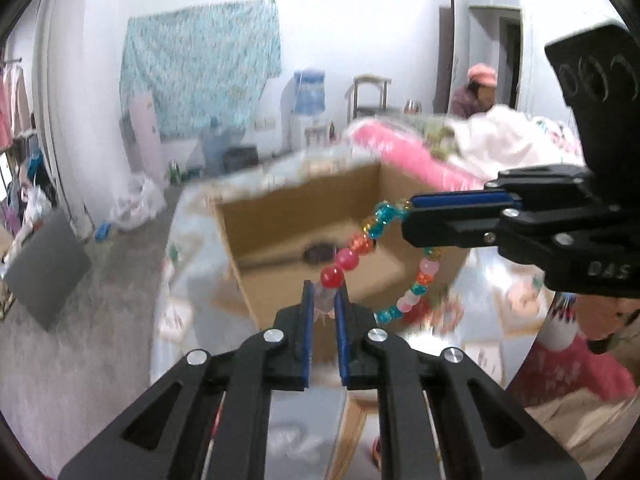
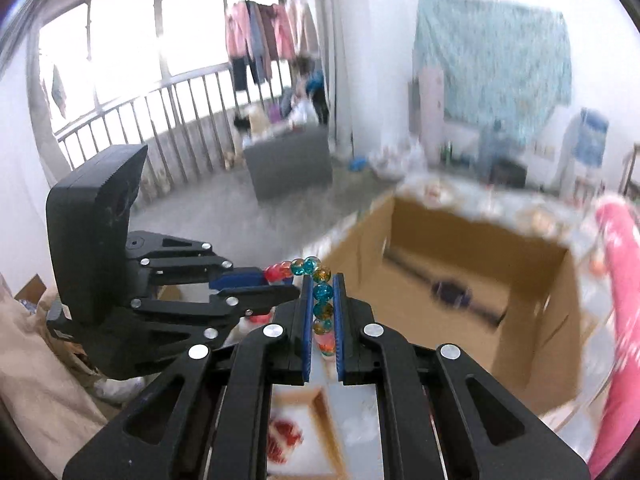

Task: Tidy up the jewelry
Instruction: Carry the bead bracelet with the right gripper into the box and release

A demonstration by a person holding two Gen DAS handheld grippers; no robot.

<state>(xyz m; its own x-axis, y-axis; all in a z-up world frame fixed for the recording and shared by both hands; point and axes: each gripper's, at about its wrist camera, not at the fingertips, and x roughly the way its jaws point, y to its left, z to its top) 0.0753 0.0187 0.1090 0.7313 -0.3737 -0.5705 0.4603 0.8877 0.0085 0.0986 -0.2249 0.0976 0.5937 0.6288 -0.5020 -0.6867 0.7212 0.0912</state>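
Note:
A bracelet (image 1: 346,258) of red, orange, teal and pink beads hangs in the air, stretched between both grippers. In the left wrist view my left gripper (image 1: 324,289) is shut on the beads at its lower end. My right gripper (image 1: 409,216) reaches in from the right, shut on the teal and yellow beads at the top. In the right wrist view the bracelet (image 2: 323,291) runs down between the blue pads of my right gripper (image 2: 322,280). There my left gripper (image 2: 282,282) grips the red beads from the left. An open cardboard box (image 1: 300,200) sits just behind and below.
The box (image 2: 532,340) holds a small dark object (image 2: 450,292) on its floor. Pink bedding (image 1: 416,160) lies at the right. A person in a pink cap (image 1: 478,88) is at the back. A grey panel (image 1: 44,268) stands on the floor at the left.

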